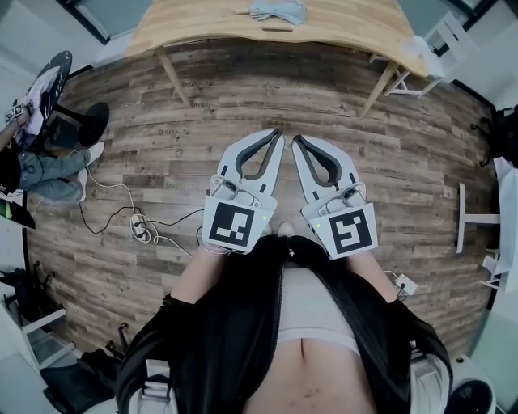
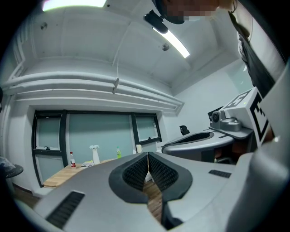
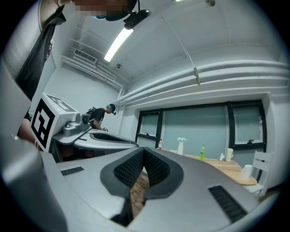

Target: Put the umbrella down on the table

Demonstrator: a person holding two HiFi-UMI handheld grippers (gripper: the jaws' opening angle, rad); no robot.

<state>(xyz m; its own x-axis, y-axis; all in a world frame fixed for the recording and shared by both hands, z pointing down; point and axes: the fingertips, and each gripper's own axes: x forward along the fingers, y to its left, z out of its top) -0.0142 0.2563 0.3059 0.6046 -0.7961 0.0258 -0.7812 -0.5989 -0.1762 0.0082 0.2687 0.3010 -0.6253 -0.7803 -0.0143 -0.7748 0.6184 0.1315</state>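
Observation:
A wooden table stands at the far side of the room. On it lies a pale blue-grey bundle, perhaps the folded umbrella; I cannot tell for sure. My left gripper and right gripper are held side by side in front of my body, over the plank floor and well short of the table. Both are shut with nothing between the pads. The left gripper view shows its jaws pressed together, and the right gripper view shows its jaws closed the same way. Neither touches the bundle.
A seated person is at the left, with cables and a power strip on the floor nearby. White furniture stands at the right. Bottles, among them a white spray bottle and a green one, stand on the table. Another person stands beyond.

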